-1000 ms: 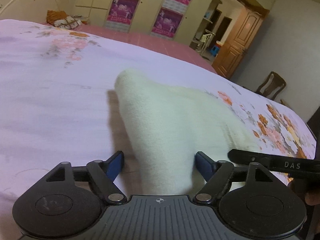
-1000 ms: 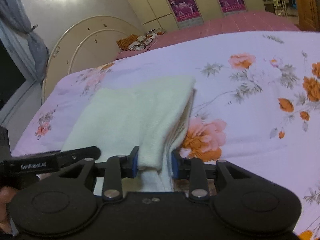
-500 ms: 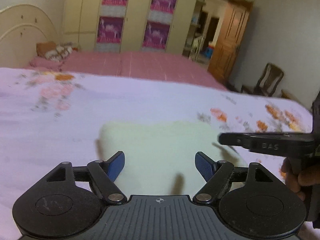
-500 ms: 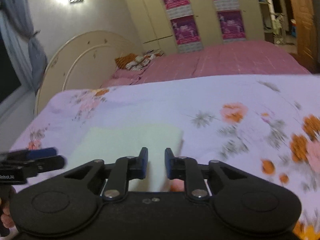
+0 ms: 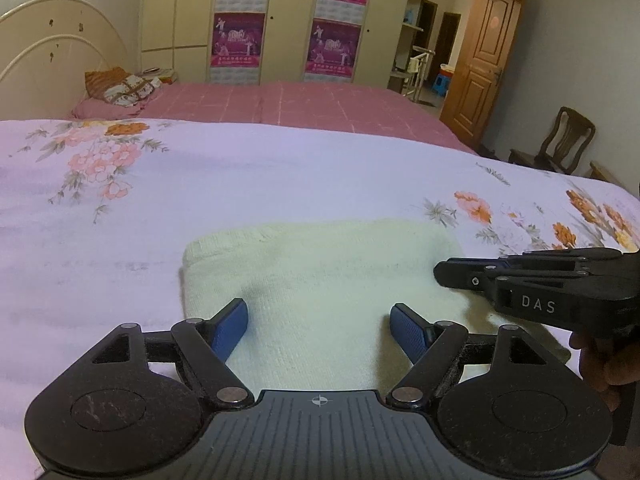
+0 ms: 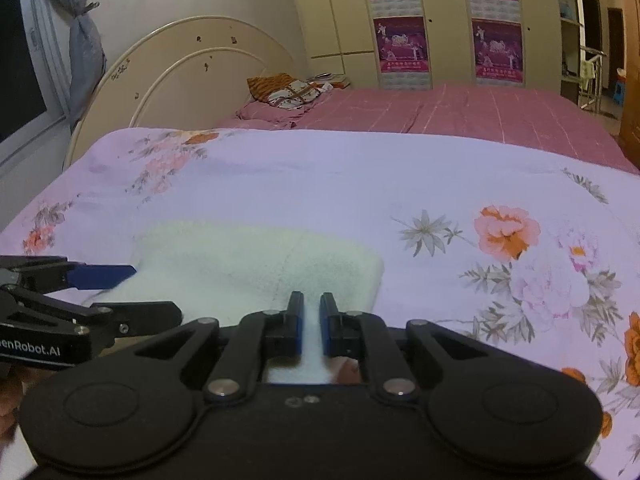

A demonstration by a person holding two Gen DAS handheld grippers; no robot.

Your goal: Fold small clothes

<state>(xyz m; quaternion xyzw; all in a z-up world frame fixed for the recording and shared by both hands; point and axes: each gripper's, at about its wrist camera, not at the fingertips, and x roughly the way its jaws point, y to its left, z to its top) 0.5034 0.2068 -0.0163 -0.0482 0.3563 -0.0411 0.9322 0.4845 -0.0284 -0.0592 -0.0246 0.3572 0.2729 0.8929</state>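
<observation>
A cream knitted garment [image 5: 320, 264] lies folded flat in a rectangle on the lilac flowered bedsheet [image 5: 240, 184]. My left gripper [image 5: 318, 306] hovers over its near half. Its blue pads [image 5: 234, 326] stand wide apart, so it is open and touches nothing. The right gripper [image 5: 440, 272] reaches in from the right over the garment's right edge. In the right wrist view my right gripper [image 6: 311, 297] is shut to a narrow slit above the garment [image 6: 248, 256], with nothing clamped. The left gripper [image 6: 152, 292] shows at the lower left.
A second bed with a pink checked cover [image 5: 320, 108] and a pile of pillows [image 5: 120, 88] lies beyond. A cream headboard [image 6: 192, 68] stands at the left, a wooden chair [image 5: 560, 140] and a door at the right. A hand [image 5: 600, 364] holds the right gripper's grip.
The garment, held up by the right gripper a second ago, now lies flat and folded. Both grippers have drawn back from it, and the right jaws have closed empty.
</observation>
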